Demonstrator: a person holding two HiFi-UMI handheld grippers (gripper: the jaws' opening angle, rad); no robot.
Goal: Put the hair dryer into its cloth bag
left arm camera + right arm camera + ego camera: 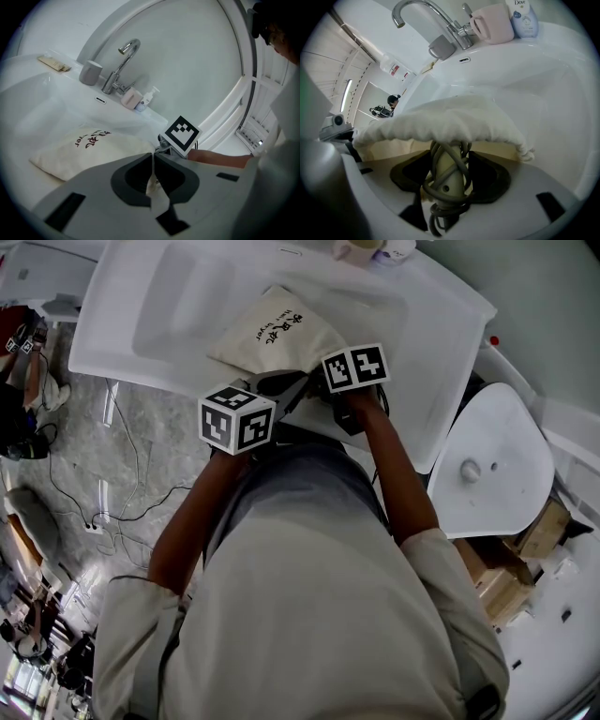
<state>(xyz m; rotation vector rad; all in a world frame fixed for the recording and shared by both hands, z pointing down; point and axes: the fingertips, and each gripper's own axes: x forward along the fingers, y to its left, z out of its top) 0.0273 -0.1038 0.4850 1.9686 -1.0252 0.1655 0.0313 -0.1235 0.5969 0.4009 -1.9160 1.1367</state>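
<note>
**Cloth bag** (270,332): one. Cream, with dark print on its upper face. It lies on the white tabletop (441,329) beside the basin (178,310), mouth toward the person.

**Hair dryer** (449,174): one. It is partly in the bag. Only the pale handle shows, wound with its grey cord (433,194). The long axis runs in line with the right claw's jaws. The handle end points out of the bag mouth toward the person, and the other end points into the bag.

**Claws**: two.
- Left claw (153,158): jaws nearly together, pinching a thin fold of the bag's mouth edge.
- Right claw (449,154): clamped on the cord-wound handle, one jaw on each side.

**In the way**: the gathered hem overhangs the right claw's jaws and hides the rest of the dryer.

**Back edge of the tabletop**:
- faucet (123,63): one
- cups: two, a grey cup (90,72) and a pink cup (494,23)
- pump bottle (524,18): one
- flat tan packet (54,63): one

**Off the tabletop**: a white rounded fixture (497,456), cardboard boxes (511,587) and cables (131,493) on the floor.
</note>
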